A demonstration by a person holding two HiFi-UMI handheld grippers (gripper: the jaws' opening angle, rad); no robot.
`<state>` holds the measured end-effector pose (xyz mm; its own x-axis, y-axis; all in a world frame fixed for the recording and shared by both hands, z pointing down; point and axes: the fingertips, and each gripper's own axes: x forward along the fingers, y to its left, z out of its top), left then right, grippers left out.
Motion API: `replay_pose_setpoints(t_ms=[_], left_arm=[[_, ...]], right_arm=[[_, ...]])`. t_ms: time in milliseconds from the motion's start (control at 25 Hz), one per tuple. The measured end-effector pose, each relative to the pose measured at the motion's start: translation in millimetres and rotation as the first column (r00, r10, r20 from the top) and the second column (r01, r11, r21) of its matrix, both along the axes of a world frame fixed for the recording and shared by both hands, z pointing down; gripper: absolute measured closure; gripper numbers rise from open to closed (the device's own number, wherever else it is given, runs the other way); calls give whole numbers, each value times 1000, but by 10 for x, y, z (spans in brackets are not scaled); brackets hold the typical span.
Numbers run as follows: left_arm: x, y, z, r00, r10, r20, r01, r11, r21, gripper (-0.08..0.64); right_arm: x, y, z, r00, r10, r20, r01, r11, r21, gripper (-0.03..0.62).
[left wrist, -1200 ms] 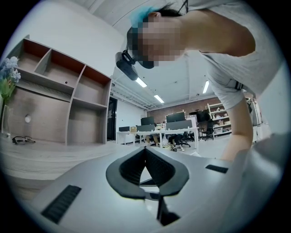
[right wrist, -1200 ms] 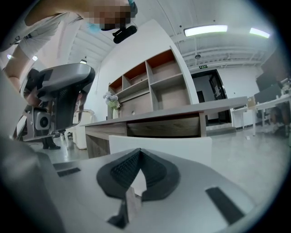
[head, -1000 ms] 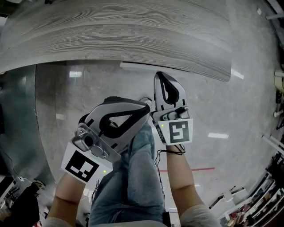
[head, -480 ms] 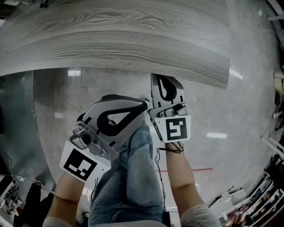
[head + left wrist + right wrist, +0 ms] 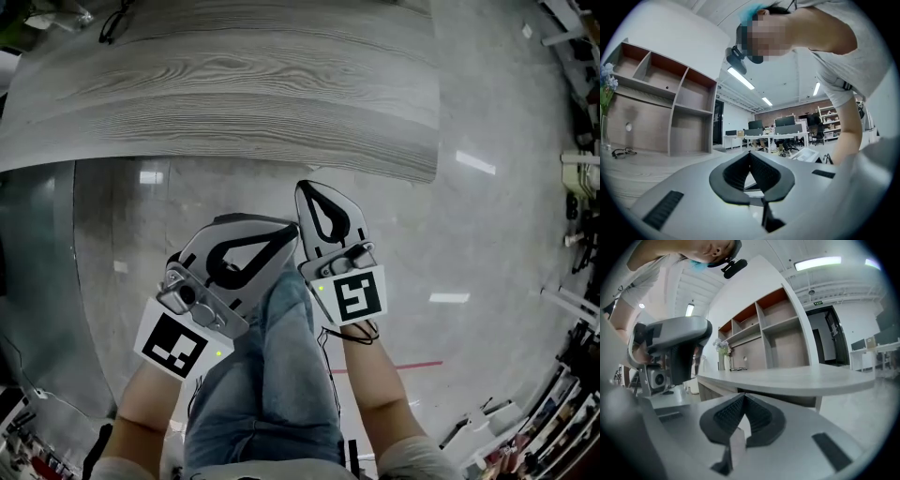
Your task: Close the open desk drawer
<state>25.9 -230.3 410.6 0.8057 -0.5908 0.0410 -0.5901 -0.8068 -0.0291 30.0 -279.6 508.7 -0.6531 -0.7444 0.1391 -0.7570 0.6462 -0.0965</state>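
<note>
Grey polished floor (image 5: pixel 450 234) fills head view; wood-grain desk (image 5: pixel 234 84) ahead, near edge curving across top. Left gripper (image 5: pixel 292 234) and right gripper (image 5: pixel 313 191) low over person's legs (image 5: pixel 281 375), short of desk edge. Open drawer unseen, probably under overhang. Free floor at right.

Left gripper view: jaws pressed together, nothing between; shelf unit (image 5: pixel 670 108) on desk beyond.

Right gripper view: jaws together, empty; under-desk dark, no drawer front discernible. Likely best: locate front, push squarely with closed tips, clear of desk edge.

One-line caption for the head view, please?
Left claw and right claw, both shut and empty, held above the floor just short of the desk edge.
</note>
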Motion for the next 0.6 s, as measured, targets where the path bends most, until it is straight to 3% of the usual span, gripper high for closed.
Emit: replay_pose_setpoints(t_ms=[280, 600], left_arm=[[-76, 132, -493, 1000, -25, 10, 25, 999, 29, 549], [-262, 308, -1106, 995, -78, 64, 75, 996, 48, 549]], right_arm=[[-22, 340, -841, 997, -71, 16, 70, 997, 25, 584], [-15, 647, -1941, 995, -86, 43, 82, 993, 87, 584]])
